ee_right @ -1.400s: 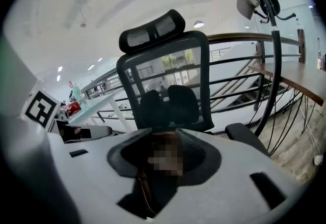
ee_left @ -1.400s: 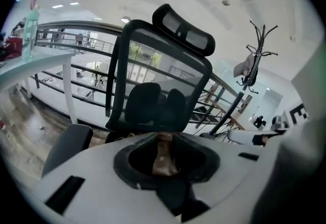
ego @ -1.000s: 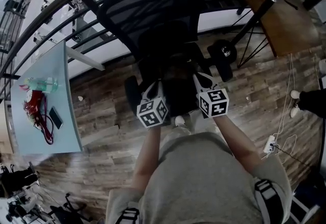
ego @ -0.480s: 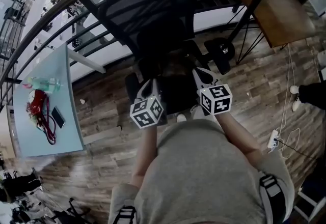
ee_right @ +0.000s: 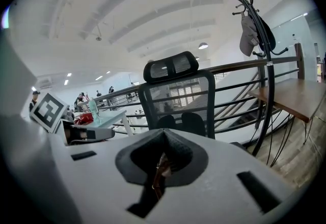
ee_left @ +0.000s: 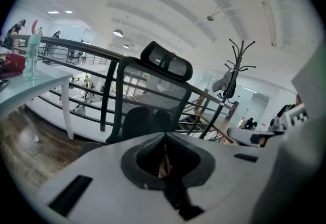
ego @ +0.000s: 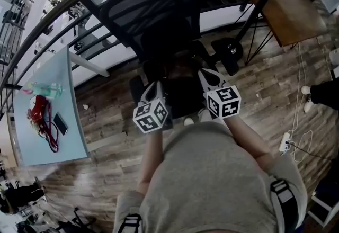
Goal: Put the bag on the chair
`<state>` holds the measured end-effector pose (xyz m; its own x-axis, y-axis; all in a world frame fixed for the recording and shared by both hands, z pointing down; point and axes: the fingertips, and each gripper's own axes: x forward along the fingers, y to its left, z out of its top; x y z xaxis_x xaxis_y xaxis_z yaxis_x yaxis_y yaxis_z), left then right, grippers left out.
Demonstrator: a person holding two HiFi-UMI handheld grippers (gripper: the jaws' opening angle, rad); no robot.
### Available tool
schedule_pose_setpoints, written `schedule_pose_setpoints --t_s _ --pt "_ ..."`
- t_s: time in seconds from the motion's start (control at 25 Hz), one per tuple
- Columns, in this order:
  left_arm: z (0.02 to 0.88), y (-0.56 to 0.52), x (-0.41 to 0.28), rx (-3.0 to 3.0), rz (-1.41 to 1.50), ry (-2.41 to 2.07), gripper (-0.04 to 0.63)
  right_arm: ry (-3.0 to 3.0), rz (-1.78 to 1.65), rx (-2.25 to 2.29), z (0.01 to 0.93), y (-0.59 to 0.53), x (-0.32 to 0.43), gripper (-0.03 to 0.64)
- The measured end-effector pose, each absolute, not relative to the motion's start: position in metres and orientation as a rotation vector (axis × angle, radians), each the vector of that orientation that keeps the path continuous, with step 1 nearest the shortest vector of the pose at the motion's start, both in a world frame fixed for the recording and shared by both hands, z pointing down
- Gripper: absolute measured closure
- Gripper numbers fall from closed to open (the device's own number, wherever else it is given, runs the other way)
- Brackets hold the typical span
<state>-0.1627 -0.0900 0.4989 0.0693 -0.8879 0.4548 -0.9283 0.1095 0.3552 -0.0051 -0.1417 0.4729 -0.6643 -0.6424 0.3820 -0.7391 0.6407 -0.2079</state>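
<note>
Bag [ego: 183,98], dark and soft-looking, hangs between the two tools just above the black seat of the chair [ego: 153,9], whose tall back is ribbed mesh. In the head view the left hand-held gripper [ego: 153,89] and the right hand-held gripper [ego: 205,75] hold it from either side. Compared with a second ago the left one's marker cube has drifted a little to the left, so the pair stands slightly wider; against half a second ago almost nothing differs. Off to the left stands a pale glassy table [ego: 71,131] carrying a clear bottle [ego: 46,89], a red bundle [ego: 36,113] and a dark phone [ego: 60,123], all on a floor of worn wooden planks [ego: 116,158]. In the left gripper view the grey padded jaws are pressed together on a thin brown sliver of the bag [ee_left: 164,166], with the chair's mesh back and curved headrest [ee_left: 167,60] straight beyond. In the right gripper view the jaws likewise pinch a narrow brown strip of the bag [ee_right: 159,169], the chair in front, and a black coat stand [ee_right: 265,39] at the right by a wooden desk [ee_right: 298,98].
</note>
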Motion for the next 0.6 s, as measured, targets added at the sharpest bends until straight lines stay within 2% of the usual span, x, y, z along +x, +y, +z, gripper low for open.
schedule_pose_setpoints --t_s 0.6 --pt "0.4975 -0.0923 -0.1649 1.758 0.073 -1.797 0.588 -2.61 0.475 1.087 0.4641 -0.143 -0.0104 0.614"
